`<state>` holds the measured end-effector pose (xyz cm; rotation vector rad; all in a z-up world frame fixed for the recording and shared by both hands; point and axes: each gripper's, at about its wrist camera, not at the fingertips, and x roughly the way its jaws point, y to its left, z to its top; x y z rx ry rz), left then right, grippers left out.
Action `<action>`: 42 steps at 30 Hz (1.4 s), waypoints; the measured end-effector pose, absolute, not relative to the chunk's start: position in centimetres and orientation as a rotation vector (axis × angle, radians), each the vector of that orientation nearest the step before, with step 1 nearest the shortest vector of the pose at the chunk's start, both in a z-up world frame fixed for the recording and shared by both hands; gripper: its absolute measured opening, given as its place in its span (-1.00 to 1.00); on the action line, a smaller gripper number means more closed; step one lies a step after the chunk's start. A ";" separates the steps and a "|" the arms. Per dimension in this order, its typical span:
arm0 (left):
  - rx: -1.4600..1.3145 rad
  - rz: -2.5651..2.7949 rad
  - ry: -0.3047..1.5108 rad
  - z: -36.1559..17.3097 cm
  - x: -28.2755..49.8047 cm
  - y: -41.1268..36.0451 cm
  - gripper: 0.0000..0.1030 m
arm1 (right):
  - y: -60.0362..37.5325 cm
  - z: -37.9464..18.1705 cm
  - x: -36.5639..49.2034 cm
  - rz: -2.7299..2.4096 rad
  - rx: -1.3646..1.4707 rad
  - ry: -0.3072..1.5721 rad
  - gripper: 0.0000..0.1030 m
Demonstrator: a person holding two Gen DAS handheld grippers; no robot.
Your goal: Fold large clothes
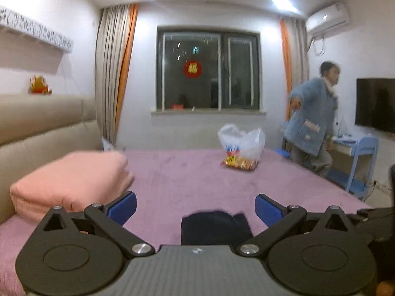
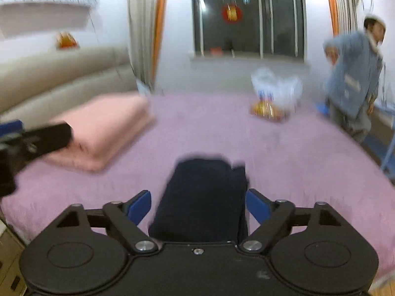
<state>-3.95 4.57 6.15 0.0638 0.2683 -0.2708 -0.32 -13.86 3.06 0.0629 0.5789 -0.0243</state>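
Observation:
A dark navy garment (image 2: 202, 199) lies folded into a narrow block on the pink bed cover (image 2: 284, 153). In the right wrist view my right gripper (image 2: 198, 206) hangs above its near end, jaws wide open, blue pads clear of the cloth. The left wrist view shows the same navy garment (image 1: 214, 227) low between the open fingers of my left gripper (image 1: 196, 207), which holds nothing. My left gripper's black body (image 2: 32, 140) also pokes in at the left edge of the right wrist view.
A folded pink blanket (image 1: 71, 182) lies at the bed's left by the beige headboard (image 1: 42, 123). A plastic bag of snacks (image 1: 240, 148) sits at the far side. A person in a blue jacket (image 1: 311, 120) stands at the right near a blue chair (image 1: 360, 162) and a TV (image 1: 375, 103).

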 end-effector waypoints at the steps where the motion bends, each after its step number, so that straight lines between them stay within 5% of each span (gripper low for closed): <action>1: 0.062 -0.250 0.313 5.3 -3.2 4.4 1.00 | -13.8 1.9 0.6 -0.040 0.065 0.632 0.94; 11: -0.015 -0.078 0.649 -1.1 2.7 7.2 0.90 | -14.3 -3.2 4.4 -0.123 0.082 0.804 0.94; 42: 0.062 -0.050 0.712 -2.8 2.7 7.0 0.87 | -13.5 -3.5 3.6 -0.137 0.111 0.817 0.94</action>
